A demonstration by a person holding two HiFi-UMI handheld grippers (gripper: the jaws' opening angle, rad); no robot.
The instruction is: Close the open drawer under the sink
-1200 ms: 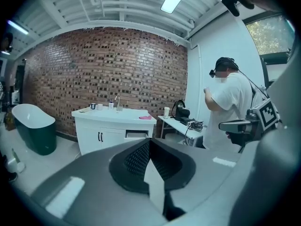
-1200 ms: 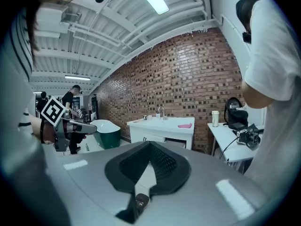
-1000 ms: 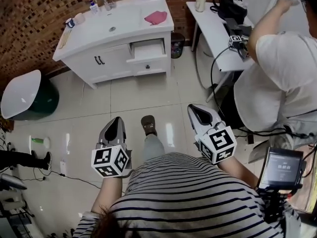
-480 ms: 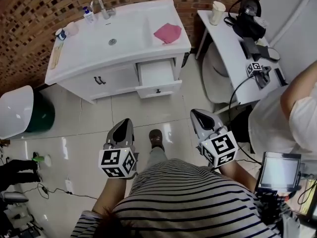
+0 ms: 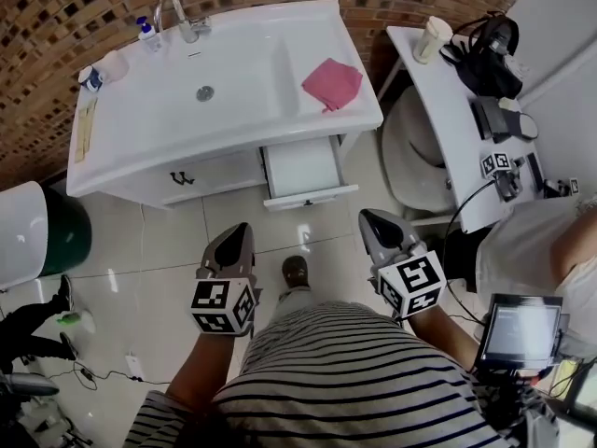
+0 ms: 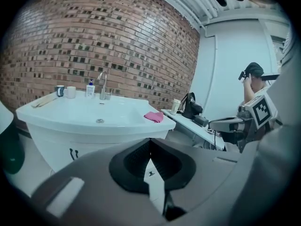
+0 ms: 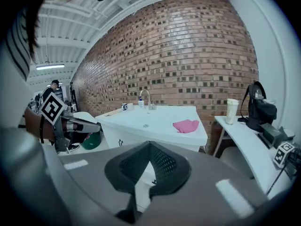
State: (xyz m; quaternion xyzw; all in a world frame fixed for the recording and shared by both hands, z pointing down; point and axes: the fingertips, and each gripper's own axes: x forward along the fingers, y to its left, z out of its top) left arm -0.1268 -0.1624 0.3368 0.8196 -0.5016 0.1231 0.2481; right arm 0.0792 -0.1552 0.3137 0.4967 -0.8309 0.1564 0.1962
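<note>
Drawer (image 5: pixel 300 168) under sink (image 5: pixel 224 73) sticks out, not pushed in. Left gripper (image 5: pixel 233 238) and right gripper (image 5: pixel 375 222) near, not touching it. Both jaws pressed together, holding nothing. Whole push left.

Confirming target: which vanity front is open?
The right-hand drawer, pulled out below the pink cloth; the left cabinet doors sit flush.

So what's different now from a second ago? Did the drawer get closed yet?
Not yet. The person has stepped closer to the sink cabinet, so it looks bigger and nearer in the head view. Nothing was grabbed or let go. The drawer is still open, the pink cloth still lies on the sink top, and the left gripper and right gripper stay shut and empty.
</note>
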